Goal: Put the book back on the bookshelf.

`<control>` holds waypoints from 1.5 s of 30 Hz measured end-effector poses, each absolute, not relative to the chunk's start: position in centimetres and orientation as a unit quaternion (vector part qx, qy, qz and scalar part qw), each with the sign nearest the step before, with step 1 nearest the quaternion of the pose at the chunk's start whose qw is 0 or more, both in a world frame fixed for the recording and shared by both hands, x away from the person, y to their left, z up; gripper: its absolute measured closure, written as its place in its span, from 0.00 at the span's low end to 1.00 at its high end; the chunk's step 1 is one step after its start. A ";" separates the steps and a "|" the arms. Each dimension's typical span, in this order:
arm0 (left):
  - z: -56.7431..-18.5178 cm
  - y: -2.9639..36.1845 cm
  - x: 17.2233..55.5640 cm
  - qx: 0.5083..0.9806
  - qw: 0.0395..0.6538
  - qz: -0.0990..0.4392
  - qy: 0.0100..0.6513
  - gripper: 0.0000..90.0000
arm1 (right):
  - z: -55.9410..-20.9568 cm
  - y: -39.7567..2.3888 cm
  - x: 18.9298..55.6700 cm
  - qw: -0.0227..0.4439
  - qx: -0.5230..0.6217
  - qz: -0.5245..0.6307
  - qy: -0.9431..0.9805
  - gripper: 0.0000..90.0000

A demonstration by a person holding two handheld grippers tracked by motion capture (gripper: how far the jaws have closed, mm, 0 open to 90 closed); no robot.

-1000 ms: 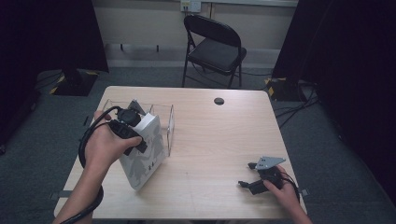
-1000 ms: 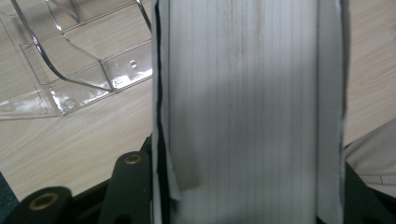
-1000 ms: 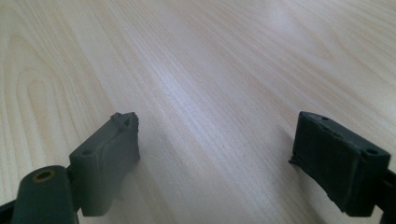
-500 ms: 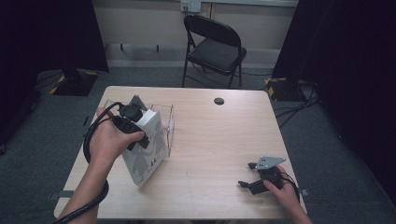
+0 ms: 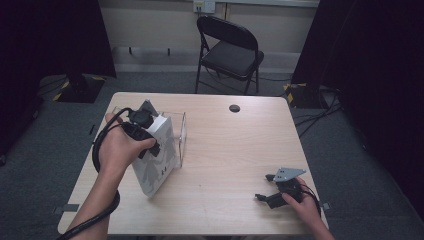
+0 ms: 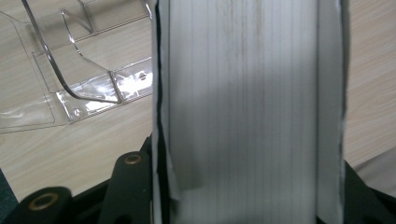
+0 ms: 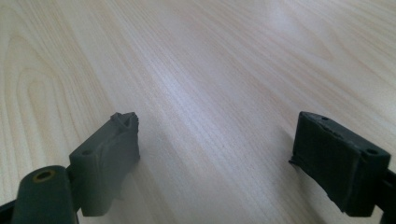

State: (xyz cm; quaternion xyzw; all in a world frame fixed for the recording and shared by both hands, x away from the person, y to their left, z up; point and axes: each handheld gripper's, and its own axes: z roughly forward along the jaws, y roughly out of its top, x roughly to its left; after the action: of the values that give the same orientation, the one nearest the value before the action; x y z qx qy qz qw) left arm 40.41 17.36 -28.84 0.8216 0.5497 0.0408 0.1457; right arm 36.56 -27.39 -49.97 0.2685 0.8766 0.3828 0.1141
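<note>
1. The wooden table (image 5: 230, 155) is the biggest thing here. It is pale and flat, and a small dark round spot (image 5: 234, 108) sits near its far edge.
2. A black folding chair (image 5: 227, 52) stands on the grey floor behind the table.
3. A thick white book (image 5: 156, 157) stands tilted on the left part of the table. Its bottom corner rests on the wood. In the left gripper view its page edges (image 6: 243, 107) run up the middle as a wide white band.
4. A clear plastic stand (image 5: 181, 136) is just beside the book, on its far side. In the left gripper view the clear plastic stand (image 6: 79, 70) lies on the wood to the left of the pages.
5. The left gripper (image 5: 142, 134) is at the top of the book. Its two black jaws are closed tight on the book, one on each side of it.
6. The right gripper (image 5: 267, 192) rests low near the front right corner of the table, well apart from the book. In the right gripper view its jaws stand wide apart, and between them there is bare wood.
</note>
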 end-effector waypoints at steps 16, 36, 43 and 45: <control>-29.2 17.1 41.5 0.818 0.141 0.044 0.555 0.59 | -50.0 -27.4 36.6 0.114 0.269 0.383 0.877 0.15; -29.1 16.6 42.8 0.814 0.136 0.049 0.563 0.59 | -50.0 -27.4 36.6 0.113 0.269 0.382 0.877 0.15; -29.1 16.7 43.2 0.810 0.138 0.049 0.567 0.59 | -49.9 -27.4 36.5 0.112 0.269 0.382 0.877 0.15; -29.1 16.6 43.3 0.810 0.140 0.050 0.567 0.59 | -50.0 -27.4 36.6 0.113 0.268 0.382 0.877 0.15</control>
State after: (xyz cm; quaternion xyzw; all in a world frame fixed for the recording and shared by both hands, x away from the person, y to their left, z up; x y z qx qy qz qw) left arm 43.30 16.62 -29.07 0.8103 0.5669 0.0503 0.1396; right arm 36.57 -27.40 -49.95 0.2684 0.8770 0.3823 0.1128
